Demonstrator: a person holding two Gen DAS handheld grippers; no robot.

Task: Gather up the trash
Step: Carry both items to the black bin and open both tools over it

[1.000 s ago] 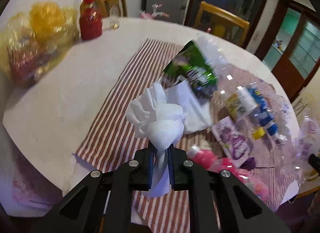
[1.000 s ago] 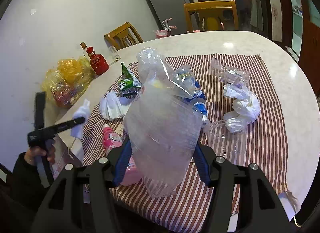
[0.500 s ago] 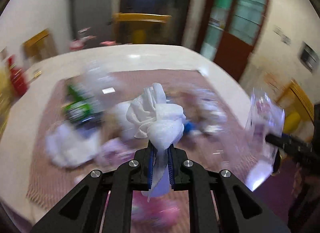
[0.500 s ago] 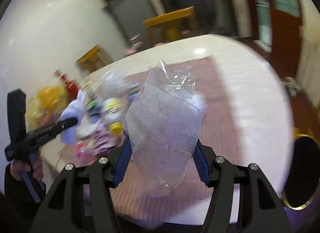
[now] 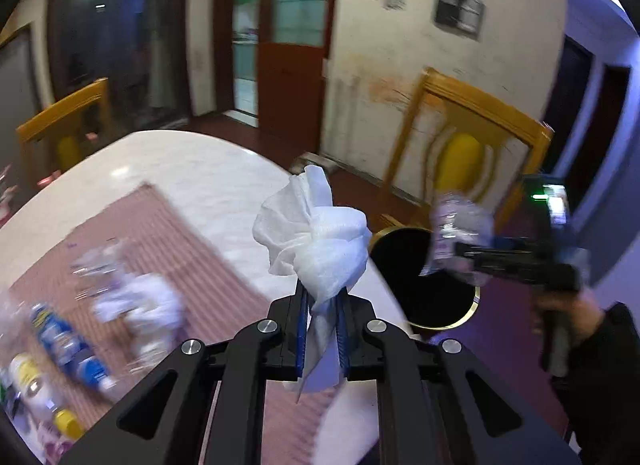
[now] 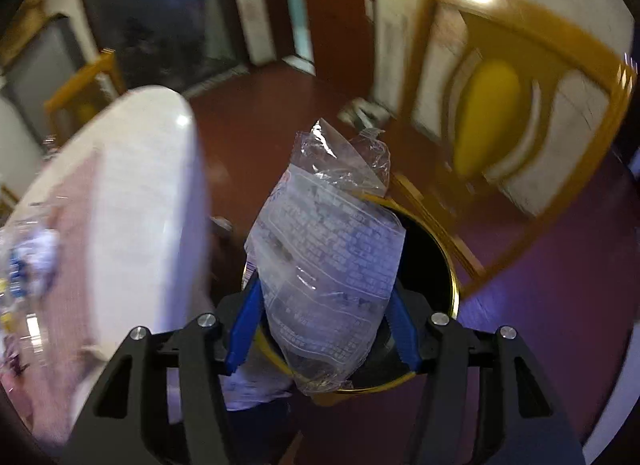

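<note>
The left gripper (image 5: 322,329) is pinched down narrow on the tail of a crumpled white paper tissue wad (image 5: 316,243), so the bulk of the wad stands up above the blue pads like a knotted flower. Held by its thin end that way, it should fall free the moment the jaws part. It hangs over the near edge of the round white marble-topped table (image 5: 200,177), not yet over the bin.

The right gripper (image 6: 322,329) is set wider, its blue fingers (image 6: 244,329) bearing on either side of a crinkled clear plastic wrapper with blue printing (image 6: 328,261). The wrapper is broad and springy, which is why the jaws sit apart yet clamp it. It hangs directly above the mouth of a round black waste bin with a gold rim (image 6: 453,289) standing on the dark red floor just off the table's edge, beside a yellow wooden chair (image 5: 472,133). From the left camera the same wrapper (image 5: 460,233) shows against the bin's opening (image 5: 424,289).

My guess is the wrapper goes in first, the tissue after a short swing to the right.

More rubbish waits on the pink-striped cloth (image 5: 172,249) toward the table's left edge: a blue and white bottle (image 5: 68,345), another white tissue heap (image 5: 140,309), though blur makes the rest hard to name.
</note>
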